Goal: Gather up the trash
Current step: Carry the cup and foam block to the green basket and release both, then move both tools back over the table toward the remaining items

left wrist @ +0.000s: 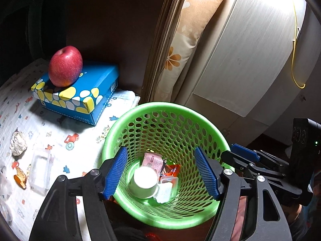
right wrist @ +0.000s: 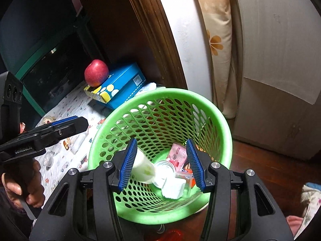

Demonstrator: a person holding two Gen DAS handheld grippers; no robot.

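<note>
A green perforated basket point(left wrist: 166, 108) point(right wrist: 160, 94) stands beside the cloth-covered table. In it lie a white paper cup point(left wrist: 144, 180) point(right wrist: 142, 168), a pink wrapper point(left wrist: 152, 160) point(right wrist: 177, 153), an orange wrapper point(left wrist: 172, 170) and a white tissue point(left wrist: 164, 192) point(right wrist: 172, 188). My left gripper point(left wrist: 161, 172) hangs open over the basket's mouth, nothing between its blue pads. My right gripper point(right wrist: 162, 164) is also open above the basket, empty; its tip shows in the left wrist view point(left wrist: 236, 152). On the table lie a crumpled paper ball point(left wrist: 18, 143), a clear plastic tray point(left wrist: 41, 172) and an orange peel point(left wrist: 20, 177).
A red apple point(left wrist: 65, 66) rests on a blue tissue box point(left wrist: 78, 92) at the table's back. A flowered pillow point(left wrist: 180, 50) and a pale cabinet point(left wrist: 250, 50) stand behind the basket. A hand point(right wrist: 20, 188) holds the left gripper point(right wrist: 78, 124) at the left.
</note>
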